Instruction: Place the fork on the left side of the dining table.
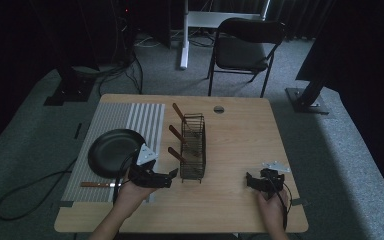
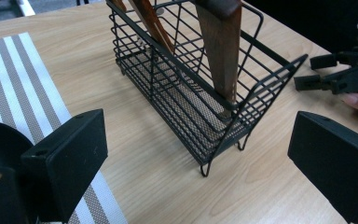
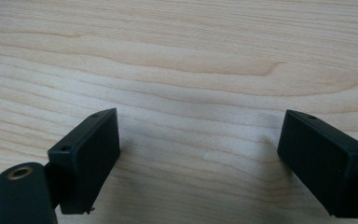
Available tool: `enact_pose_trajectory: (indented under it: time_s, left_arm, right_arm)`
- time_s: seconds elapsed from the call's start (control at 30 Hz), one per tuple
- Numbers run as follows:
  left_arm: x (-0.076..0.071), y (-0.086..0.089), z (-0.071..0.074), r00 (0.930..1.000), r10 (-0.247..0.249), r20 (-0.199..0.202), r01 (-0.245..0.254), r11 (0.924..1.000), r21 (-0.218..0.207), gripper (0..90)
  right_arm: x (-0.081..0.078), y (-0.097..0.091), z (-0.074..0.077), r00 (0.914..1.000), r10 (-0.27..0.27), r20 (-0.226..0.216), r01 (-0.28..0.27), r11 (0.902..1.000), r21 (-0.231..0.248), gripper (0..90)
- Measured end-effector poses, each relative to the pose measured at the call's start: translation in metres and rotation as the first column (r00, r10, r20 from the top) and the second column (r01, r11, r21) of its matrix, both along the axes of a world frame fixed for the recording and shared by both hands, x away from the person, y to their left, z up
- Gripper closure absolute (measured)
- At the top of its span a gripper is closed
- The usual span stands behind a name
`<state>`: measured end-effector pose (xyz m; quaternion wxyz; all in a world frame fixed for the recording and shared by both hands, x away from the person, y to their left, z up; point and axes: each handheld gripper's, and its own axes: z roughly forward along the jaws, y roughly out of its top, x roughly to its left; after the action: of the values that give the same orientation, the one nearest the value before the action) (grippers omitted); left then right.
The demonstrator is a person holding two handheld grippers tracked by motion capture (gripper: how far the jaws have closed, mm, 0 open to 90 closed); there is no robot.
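Observation:
A black wire basket (image 1: 194,146) stands mid-table with three wooden-handled utensils (image 1: 177,154) leaning out of it to the left. My left gripper (image 1: 173,174) is open just left of the basket's near end, pointing at it. In the left gripper view the gripper (image 2: 198,158) has its jaws wide apart and nothing between them, and the basket (image 2: 186,88) with a wooden handle (image 2: 221,51) is close ahead. My right gripper (image 1: 250,181) is open near the table's front right. In the right gripper view that gripper (image 3: 198,158) hangs over bare wood.
A striped placemat (image 1: 125,120) covers the table's left side, with a black plate (image 1: 111,150) on it and a wooden-handled utensil (image 1: 98,184) lying near its front edge. A folding chair (image 1: 245,47) stands beyond the table. Bare tabletop (image 1: 240,135) lies right of the basket.

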<state>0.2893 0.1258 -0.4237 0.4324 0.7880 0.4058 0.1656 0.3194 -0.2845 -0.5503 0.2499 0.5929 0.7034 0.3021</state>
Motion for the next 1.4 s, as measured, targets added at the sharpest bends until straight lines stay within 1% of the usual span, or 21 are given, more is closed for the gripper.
enact_pose_trajectory:
  time_s: [0.07, 0.1, 0.2, 0.27, 0.33, 0.37, 0.43, 0.47, 0.5, 0.6, 0.7, 0.77, 0.8, 0.93, 0.97, 1.03, 1.07, 1.1, 1.13, 1.17, 1.4]
  left_arm:
    - [0.001, -0.002, 0.0, 1.0, 0.001, 0.004, -0.001, 1.0, 0.004, 7.8]
    - [0.002, -0.005, 0.001, 1.0, -0.008, -0.001, 0.008, 0.9999, -0.007, 7.9]
    - [0.002, -0.008, 0.002, 1.0, -0.004, 0.006, 0.004, 1.0, -0.004, 7.9]
    - [0.004, -0.011, 0.003, 1.0, -0.009, 0.002, 0.009, 0.9998, -0.015, 7.9]
    - [0.005, -0.013, 0.004, 0.9999, -0.012, 0.002, 0.012, 0.9997, -0.019, 14.8]
    - [0.007, -0.015, 0.005, 0.9999, -0.015, 0.0, 0.015, 0.999, -0.042, 14.8]
    - [0.008, -0.018, 0.006, 0.9999, -0.011, 0.0, 0.011, 0.9986, -0.052, 15.5]
    - [0.008, -0.018, 0.006, 0.9999, -0.011, 0.0, 0.011, 0.9986, -0.052, 20.4]
    - [0.009, -0.018, 0.006, 0.9999, -0.01, 0.0, 0.01, 0.9976, -0.068, 22.1]
    - [0.012, -0.021, 0.007, 0.9999, 0.006, -0.008, -0.007, 0.9968, -0.08, 22.2]
    - [0.015, -0.023, 0.007, 0.9998, 0.017, -0.009, -0.018, 0.995, -0.098, 32.6]
    - [0.017, -0.025, 0.007, 0.9997, 0.013, -0.018, -0.015, 0.995, -0.099, 37.6]
    - [0.017, -0.025, 0.007, 0.9997, 0.013, -0.018, -0.015, 0.995, -0.099, 44.1]
    - [0.019, -0.026, 0.005, 0.9998, 0.0, -0.018, -0.002, 0.9949, -0.101, 54.7]
    - [0.02, -0.026, 0.004, 0.9998, -0.004, -0.022, 0.002, 0.9925, -0.122, 57.1]
    - [0.021, -0.025, 0.002, 0.9994, -0.011, -0.032, 0.006, 0.99, -0.141, 62.8]
    - [0.021, -0.025, 0.002, 0.9994, -0.011, -0.032, 0.006, 0.99, -0.141, 67.4]
    - [0.022, -0.024, 0.001, 0.9991, -0.02, -0.038, 0.014, 0.9891, -0.147, 67.4]
    - [0.023, -0.023, 0.0, 0.9991, -0.019, -0.037, 0.013, 0.9882, -0.152, 71.4]
    - [0.024, -0.02, -0.001, 0.9983, -0.027, -0.052, 0.017, 0.984, -0.177, 74.2]
    - [0.023, -0.02, -0.001, 0.9978, -0.043, -0.051, 0.033, 0.9814, -0.189, 75.7]
  right_arm:
    - [0.0, 0.0, 0.0, 1.0, 0.0, 0.0, 0.0, 1.0, 0.0, 12.4]
    - [0.0, 0.0, 0.0, 1.0, 0.0, 0.0, 0.0, 1.0, 0.0, 12.4]
    - [0.0, 0.0, 0.0, 1.0, -0.001, 0.0, 0.001, 1.0, 0.001, 12.4]
    - [0.0, 0.0, 0.0, 1.0, 0.0, 0.0, 0.0, 1.0, 0.0, 12.4]
    - [0.0, 0.0, 0.0, 1.0, -0.001, 0.0, 0.001, 1.0, 0.001, 12.4]
    - [0.0, 0.0, 0.0, 1.0, 0.0, 0.0, 0.0, 1.0, 0.0, 12.4]
    - [0.0, 0.0, 0.0, 1.0, -0.001, 0.0, 0.001, 1.0, 0.001, 12.4]
    - [0.0, 0.0, 0.0, 1.0, -0.001, 0.0, 0.001, 1.0, 0.001, 12.4]
    - [0.0, 0.0, 0.0, 1.0, 0.0, 0.0, 0.0, 1.0, 0.0, 12.4]
    - [0.0, 0.0, 0.0, 1.0, -0.001, 0.0, 0.001, 1.0, 0.001, 12.4]
    - [0.0, 0.0, 0.0, 1.0, 0.0, 0.0, 0.0, 1.0, 0.0, 12.4]
    - [0.0, 0.0, 0.0, 1.0, -0.001, 0.0, 0.001, 1.0, 0.002, 12.4]
    - [0.0, 0.0, 0.0, 1.0, -0.001, 0.0, 0.001, 1.0, 0.002, 12.4]
    - [0.0, 0.0, 0.0, 1.0, -0.001, 0.0, 0.001, 1.0, 0.002, 12.4]
    - [0.0, 0.0, 0.0, 1.0, -0.001, 0.0, 0.001, 1.0, 0.001, 12.4]
    - [0.0, 0.0, 0.0, 1.0, -0.001, 0.0, 0.001, 1.0, 0.001, 12.4]
    - [0.0, 0.0, 0.0, 1.0, -0.001, 0.0, 0.001, 1.0, 0.001, 12.4]
    - [0.0, 0.0, 0.0, 1.0, -0.002, 0.0, 0.002, 1.0, 0.002, 12.4]
    - [0.0, 0.0, 0.0, 1.0, -0.001, 0.0, 0.001, 1.0, 0.001, 12.4]
    - [0.0, 0.0, 0.0, 1.0, -0.001, 0.0, 0.001, 1.0, 0.002, 12.4]
    - [0.0, 0.0, 0.0, 1.0, -0.001, 0.0, 0.001, 1.0, 0.002, 12.4]
